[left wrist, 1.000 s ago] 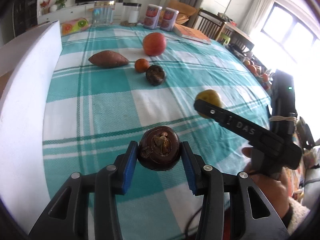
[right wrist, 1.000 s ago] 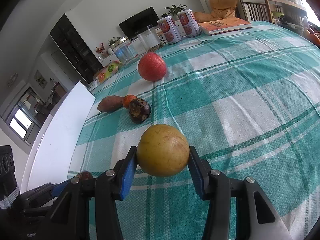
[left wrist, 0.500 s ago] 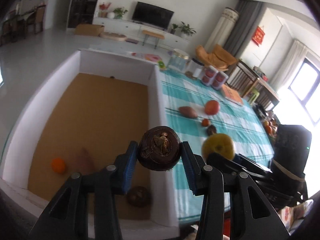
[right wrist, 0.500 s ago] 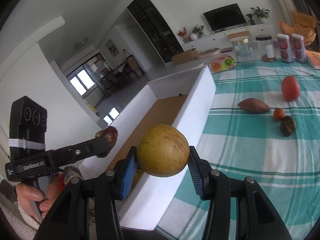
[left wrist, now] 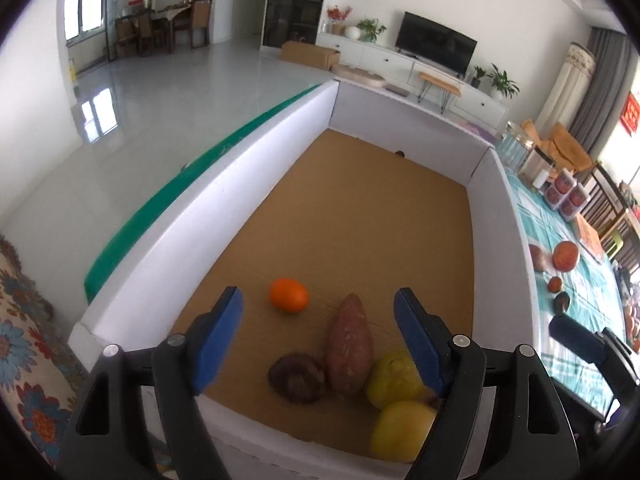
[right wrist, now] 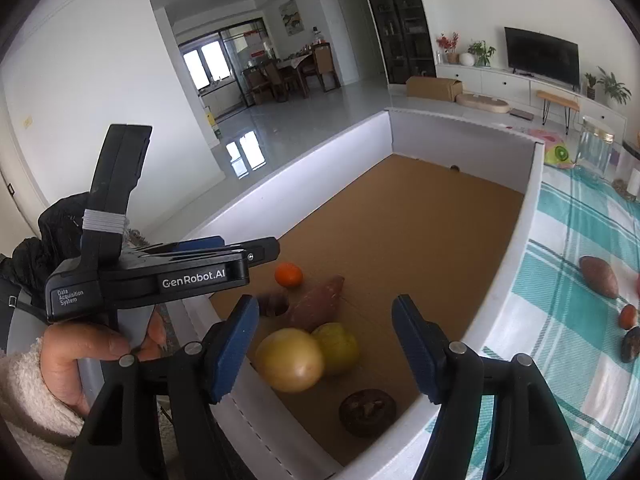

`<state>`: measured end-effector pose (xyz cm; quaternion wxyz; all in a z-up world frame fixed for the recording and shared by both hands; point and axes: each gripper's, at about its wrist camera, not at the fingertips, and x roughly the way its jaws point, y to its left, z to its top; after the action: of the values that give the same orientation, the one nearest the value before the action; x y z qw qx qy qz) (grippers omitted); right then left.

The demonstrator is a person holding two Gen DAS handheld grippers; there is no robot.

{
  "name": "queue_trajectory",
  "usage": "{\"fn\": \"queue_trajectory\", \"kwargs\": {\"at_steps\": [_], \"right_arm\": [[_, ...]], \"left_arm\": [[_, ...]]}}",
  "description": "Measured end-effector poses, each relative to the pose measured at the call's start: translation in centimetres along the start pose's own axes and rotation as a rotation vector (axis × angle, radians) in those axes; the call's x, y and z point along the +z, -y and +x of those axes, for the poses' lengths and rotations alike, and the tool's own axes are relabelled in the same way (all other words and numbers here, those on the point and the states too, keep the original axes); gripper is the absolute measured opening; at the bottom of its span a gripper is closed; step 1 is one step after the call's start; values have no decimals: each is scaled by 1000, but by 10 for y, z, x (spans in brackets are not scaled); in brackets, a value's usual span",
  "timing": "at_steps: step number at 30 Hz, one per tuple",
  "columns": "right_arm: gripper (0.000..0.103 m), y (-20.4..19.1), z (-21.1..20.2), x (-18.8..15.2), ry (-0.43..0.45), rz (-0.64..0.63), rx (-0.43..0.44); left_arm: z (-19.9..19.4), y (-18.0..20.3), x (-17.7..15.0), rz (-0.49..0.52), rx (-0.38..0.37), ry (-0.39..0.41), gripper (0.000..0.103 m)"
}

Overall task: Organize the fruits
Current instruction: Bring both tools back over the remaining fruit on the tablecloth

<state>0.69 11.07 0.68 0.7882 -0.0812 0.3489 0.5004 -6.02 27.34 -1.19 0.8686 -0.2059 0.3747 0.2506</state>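
A white-walled box (left wrist: 224, 216) with a brown cardboard floor holds an orange (left wrist: 289, 295), a sweet potato (left wrist: 349, 350), a dark brown fruit (left wrist: 297, 377) and two yellow fruits (left wrist: 394, 374) (left wrist: 400, 428). My left gripper (left wrist: 320, 340) is open and empty above the box's near end. My right gripper (right wrist: 324, 344) is open and empty over the same end; below it lie a yellow fruit (right wrist: 290, 359), a second yellow fruit (right wrist: 338, 346) and a dark brown fruit (right wrist: 367, 410). The left gripper also shows in the right wrist view (right wrist: 262, 250).
The table with a teal checked cloth (right wrist: 568, 248) lies right of the box. On it are a sweet potato (right wrist: 599, 276), a small orange (right wrist: 627, 316), a dark fruit (right wrist: 631, 344) and a red fruit (left wrist: 565, 256). Jars and cans (left wrist: 566, 198) stand at the far end.
Both grippers moved over the box and opened. The dark brown fruit left the left gripper and the yellow fruit left the right gripper; both now lie in the box.
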Motion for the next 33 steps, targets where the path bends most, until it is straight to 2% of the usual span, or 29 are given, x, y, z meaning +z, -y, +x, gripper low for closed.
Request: {"fn": "queue_trajectory", "kwargs": {"at_steps": [4, 7, 11, 14, 16, 17, 21, 24, 27, 33], "right_arm": [[97, 50, -46, -14, 125, 68, -165], [99, 102, -68, -43, 151, 157, -348], [99, 187, -86, -98, 105, 353, -596], [100, 236, -109, -142, 83, 524, -701], [99, 259, -127, -156, 98, 676, -691], [99, 264, -135, -160, 122, 705, -693], [100, 269, -139, -173, 92, 747, -769], [100, 271, -132, -173, 62, 741, -812], [100, 275, -124, -175, 29, 741, -814], [103, 274, -111, -173, -26, 709, -837]], "left_arm": [[-13, 39, -3, 86, -76, 69, 80], [-24, 84, -12, 179, -183, 97, 82], [-39, 154, -31, 320, -356, 75, 84], [-43, 208, -52, 438, -490, 3, 84], [-40, 241, -70, 509, -555, -35, 84], [-35, 256, -80, 540, -569, -42, 84], [6, 298, -114, 619, -527, -115, 84], [42, 306, -131, 626, -423, -157, 84], [67, 299, -134, 606, -322, -136, 84], [91, 289, -119, 576, -255, -86, 84]]}}
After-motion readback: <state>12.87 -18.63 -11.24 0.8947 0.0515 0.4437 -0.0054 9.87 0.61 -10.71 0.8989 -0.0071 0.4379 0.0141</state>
